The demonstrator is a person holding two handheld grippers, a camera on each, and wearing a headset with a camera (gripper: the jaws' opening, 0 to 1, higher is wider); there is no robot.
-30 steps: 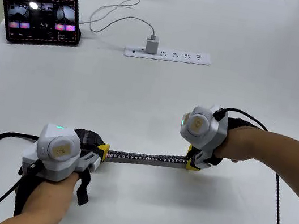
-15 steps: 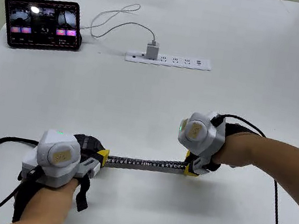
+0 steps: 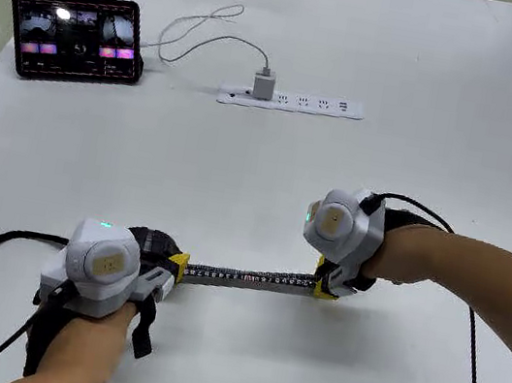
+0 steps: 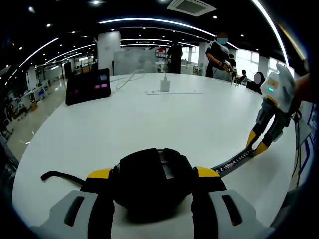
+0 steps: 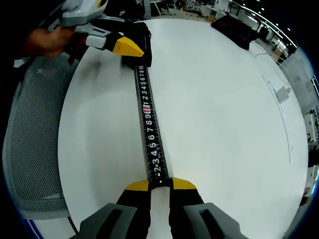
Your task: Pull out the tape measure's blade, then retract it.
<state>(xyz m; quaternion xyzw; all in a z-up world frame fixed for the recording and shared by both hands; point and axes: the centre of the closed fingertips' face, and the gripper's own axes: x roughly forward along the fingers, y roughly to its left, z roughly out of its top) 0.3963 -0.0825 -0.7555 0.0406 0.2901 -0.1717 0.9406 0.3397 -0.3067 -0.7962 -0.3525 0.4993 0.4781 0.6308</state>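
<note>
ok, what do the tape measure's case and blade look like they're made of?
The case: black, matte with dull highlights and moulded ridges, so probably plastic, maybe rubber-coated. The blade: thin dark strip with white printed numerals, running straight; likely coated steel, though the look leaves that open.

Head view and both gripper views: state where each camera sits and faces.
Head view: on the headset, looking down at the table; forearms show.
Left gripper view: on the left gripper, facing over the tape case toward the right gripper.
Right gripper view: on that gripper, looking along the blade to the tape case.
Shared: the blade.
</note>
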